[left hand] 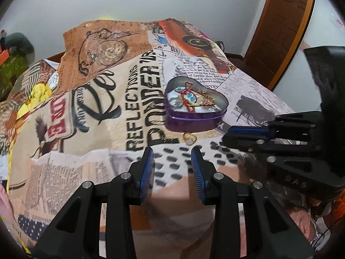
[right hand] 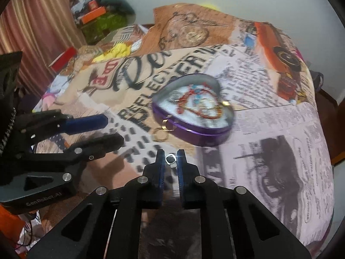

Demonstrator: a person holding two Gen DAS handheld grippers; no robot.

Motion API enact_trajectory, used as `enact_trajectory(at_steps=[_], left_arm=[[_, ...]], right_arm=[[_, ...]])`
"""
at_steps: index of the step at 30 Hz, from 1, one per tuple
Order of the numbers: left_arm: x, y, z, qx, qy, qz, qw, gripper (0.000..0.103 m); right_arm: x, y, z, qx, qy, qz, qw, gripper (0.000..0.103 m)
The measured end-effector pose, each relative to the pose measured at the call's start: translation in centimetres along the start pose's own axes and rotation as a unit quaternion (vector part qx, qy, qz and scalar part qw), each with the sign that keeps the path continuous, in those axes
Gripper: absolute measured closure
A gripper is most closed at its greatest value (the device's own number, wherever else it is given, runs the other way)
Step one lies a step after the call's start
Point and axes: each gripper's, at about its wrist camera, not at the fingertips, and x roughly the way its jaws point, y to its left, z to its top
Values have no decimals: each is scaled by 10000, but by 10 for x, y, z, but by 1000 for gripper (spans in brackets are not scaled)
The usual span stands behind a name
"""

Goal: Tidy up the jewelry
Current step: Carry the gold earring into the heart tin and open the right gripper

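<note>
On a bed with a newspaper-print blanket (right hand: 269, 129), left tongs (left hand: 172, 157) hover part-open, holding nothing. One gold ring (right hand: 160, 134) lies just beside a purple heart tin (right hand: 194, 133) already holding jewelry (bracelets, seemingly). Right tongs (right hand: 170, 159) pinch a small silver ring (right hand: 170, 159), not yet stowed.

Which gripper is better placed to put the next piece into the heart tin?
Right. The right gripper is already shut on a small silver ring, just short of the heart tin. The left gripper is open and empty.
</note>
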Motion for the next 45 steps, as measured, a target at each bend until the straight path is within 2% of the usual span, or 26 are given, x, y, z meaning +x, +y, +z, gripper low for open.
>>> enact_trajectory(at_steps=[6,13,17,19,20,26,34,45], left_arm=[[18,-11,8,82,110,-126,9998,71],[44,-17,14,152,344,-166,9992,71],[48,-17,16,149,326,-180,9992,71],[49,-19,15,185,299,-144,9993,75],[49,-19,15,201,297,-124,9993,85],[45,-23,14,278,241,-20,9993,86],[21,-22,14,265,-3,12,9996,86],[-13,-18,37,200,-571,3,9982,86]], right_arm=[[-12,-25,-4,269,-170,-120,9994,93],[-18,-41,-4,428,-290,-94,9986,93],[-15,-45,-5,471,-273,-34,9985,93],[-13,-45,-6,486,-260,-14,9985,93],[-13,-45,-6,492,-259,-7,9985,93],[-20,-44,-6,484,-322,-11,9983,93],[-34,-44,1,448,-510,-97,9976,93],[-52,-36,25,266,-899,-194,9954,93]])
